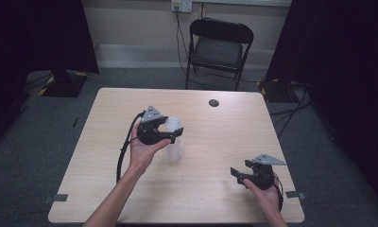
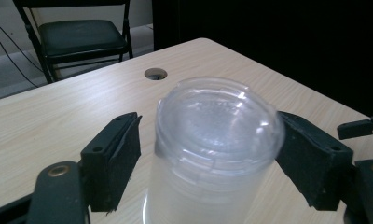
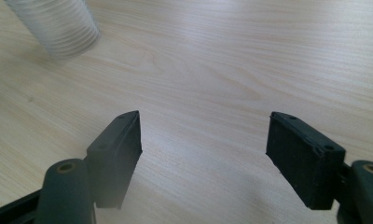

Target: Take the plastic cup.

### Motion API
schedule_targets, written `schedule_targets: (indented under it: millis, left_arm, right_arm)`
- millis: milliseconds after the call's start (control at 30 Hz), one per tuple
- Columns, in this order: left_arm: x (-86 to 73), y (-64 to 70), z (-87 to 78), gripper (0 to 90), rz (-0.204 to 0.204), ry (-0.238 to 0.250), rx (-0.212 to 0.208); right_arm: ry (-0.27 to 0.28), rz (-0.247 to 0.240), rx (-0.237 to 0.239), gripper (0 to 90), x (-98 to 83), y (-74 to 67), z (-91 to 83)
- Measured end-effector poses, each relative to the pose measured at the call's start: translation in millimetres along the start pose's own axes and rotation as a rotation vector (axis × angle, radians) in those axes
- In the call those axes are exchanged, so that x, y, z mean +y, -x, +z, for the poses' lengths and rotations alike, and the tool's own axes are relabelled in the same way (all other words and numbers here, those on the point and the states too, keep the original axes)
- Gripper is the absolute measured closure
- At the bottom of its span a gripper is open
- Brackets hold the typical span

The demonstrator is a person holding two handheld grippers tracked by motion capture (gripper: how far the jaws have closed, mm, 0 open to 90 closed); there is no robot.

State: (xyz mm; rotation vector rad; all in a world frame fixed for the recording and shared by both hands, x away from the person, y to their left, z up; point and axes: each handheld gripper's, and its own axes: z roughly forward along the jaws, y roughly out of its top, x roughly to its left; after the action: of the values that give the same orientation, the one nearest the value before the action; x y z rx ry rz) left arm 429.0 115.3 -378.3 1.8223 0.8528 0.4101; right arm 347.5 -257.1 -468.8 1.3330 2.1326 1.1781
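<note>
The left gripper [image 2: 208, 154] brackets an upside-down stack of clear plastic cups [image 2: 212, 140] between its jaws, the right pad touching and the left just shy, apparently to lift it, while the right gripper [image 3: 203, 149] waits wide open over bare table [image 3: 231, 60].

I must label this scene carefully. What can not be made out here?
- Clear cup stack: its base is cut off by the left gripper view's bottom edge.
- Left hand-held gripper: left pad shows a gap; right pad's contact is hidden behind the rim.
- High view: the stack is too faint to count.
</note>
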Motion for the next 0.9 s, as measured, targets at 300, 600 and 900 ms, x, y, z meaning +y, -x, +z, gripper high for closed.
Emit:
schedule_targets:
  millis: [300,600,900]
  left_arm:
    - [-8.9,-0.5,13.1,28.9,0.033,-0.033,0.01]
    - [-17.5,0.3,22.6,23.2,0.041,-0.073,0.03]
    - [-26.1,-0.4,30.5,20.1,0.05,-0.102,0.043]
  right_arm:
    - [0.001,-0.001,0.005,26.2,0.0,-0.4,0.9]
    - [0.001,0.001,0.007,26.1,0.0,0.3,0.4]
    - [0.003,0.004,0.007,26.1,0.1,0.8,0.7]
